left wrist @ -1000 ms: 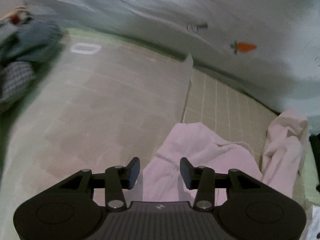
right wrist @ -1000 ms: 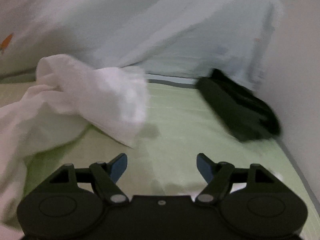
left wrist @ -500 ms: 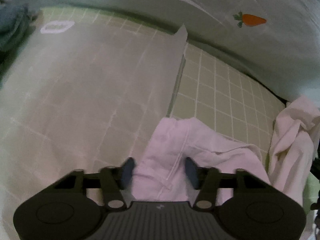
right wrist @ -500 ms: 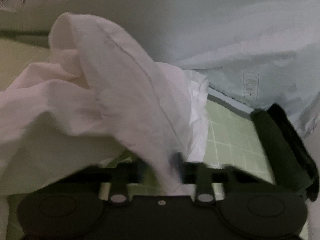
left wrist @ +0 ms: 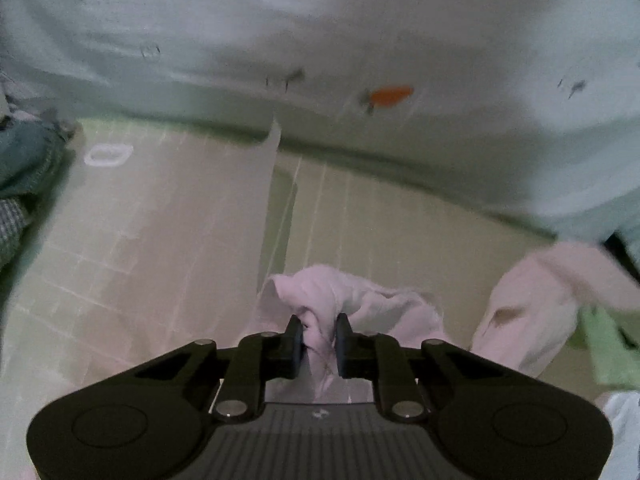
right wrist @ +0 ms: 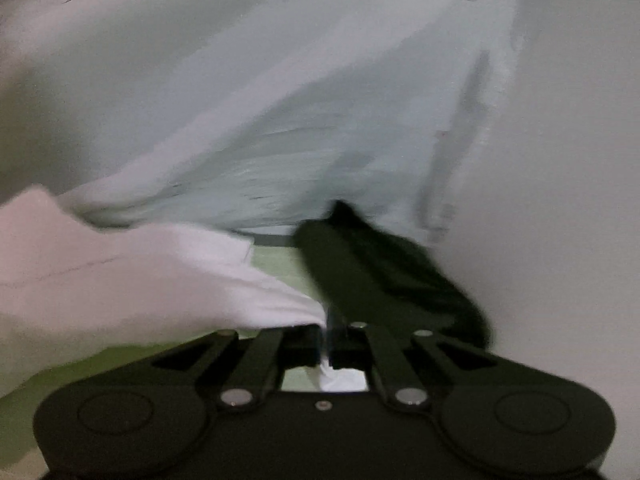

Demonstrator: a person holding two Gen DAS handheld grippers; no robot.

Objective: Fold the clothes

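A pale pink-white garment [left wrist: 344, 300] lies crumpled on a green checked bed sheet [left wrist: 400, 216]. My left gripper [left wrist: 319, 340] is shut on a bunched fold of it. Another part of the garment [left wrist: 532, 308] rises at the right. In the right wrist view the same white garment [right wrist: 132, 280] stretches to the left, and my right gripper [right wrist: 325, 342] is shut on its edge, with cloth poking out behind the jaws.
A light grey folding board [left wrist: 160, 232] lies on the bed at the left. Blue-green and checked clothes [left wrist: 24, 168] are piled at far left. A carrot-print quilt [left wrist: 388, 96] lines the back. A dark garment [right wrist: 384, 280] lies by the wall at right.
Both grippers went from open to shut on the white garment. Both have lifted and pulled back, so the cloth is drawn up between them.
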